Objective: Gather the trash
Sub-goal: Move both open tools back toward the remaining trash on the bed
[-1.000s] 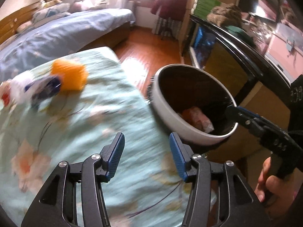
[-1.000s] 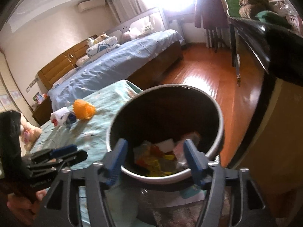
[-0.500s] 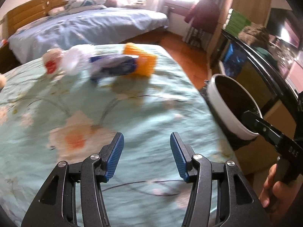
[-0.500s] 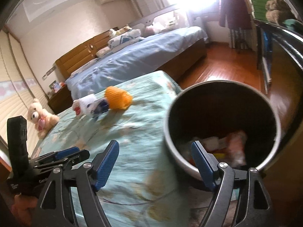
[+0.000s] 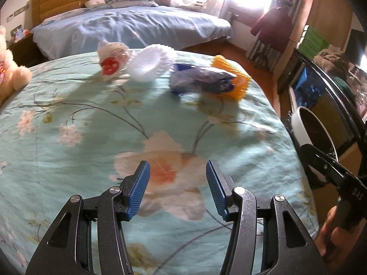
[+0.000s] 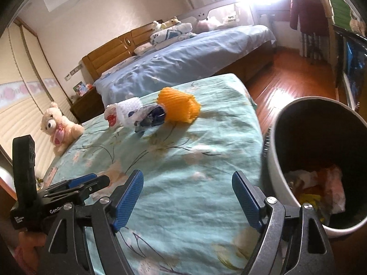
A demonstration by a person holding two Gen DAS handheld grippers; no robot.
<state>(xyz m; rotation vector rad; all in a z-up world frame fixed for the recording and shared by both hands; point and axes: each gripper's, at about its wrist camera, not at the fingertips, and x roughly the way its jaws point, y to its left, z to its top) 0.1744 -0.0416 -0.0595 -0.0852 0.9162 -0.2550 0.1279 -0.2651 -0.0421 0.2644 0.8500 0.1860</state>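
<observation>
You are over a bed (image 5: 96,142) spread with a teal flowered sheet, in a bedroom with a second, blue-covered bed (image 6: 188,57) beyond it, a wooden headboard (image 6: 114,48) against the wall and a wood floor (image 6: 291,75) to the right. A teddy bear (image 6: 57,123) sits at the sheet's left edge.

The trash lies in a row near the far edge of the sheet: a white wrapper with a red mark (image 5: 112,57), a white foam net (image 5: 149,63), a blue packet (image 5: 201,81) and an orange foam net (image 5: 231,79). The packet's long axis runs along that row, left to right in your left camera, and its right end overlaps the orange net. The orange net lies on its side; which way its open end faces is not clear.

The bin (image 6: 321,160) stands just off the sheet's right edge, mouth open toward you, with crumpled trash in the bottom.

Your left gripper (image 5: 177,188) hangs above the sheet, jaws apart with nothing between them. Your right gripper (image 6: 188,197) is spread wider, also empty, beside the bin. Bare sheet lies between both grippers and the row of trash.
</observation>
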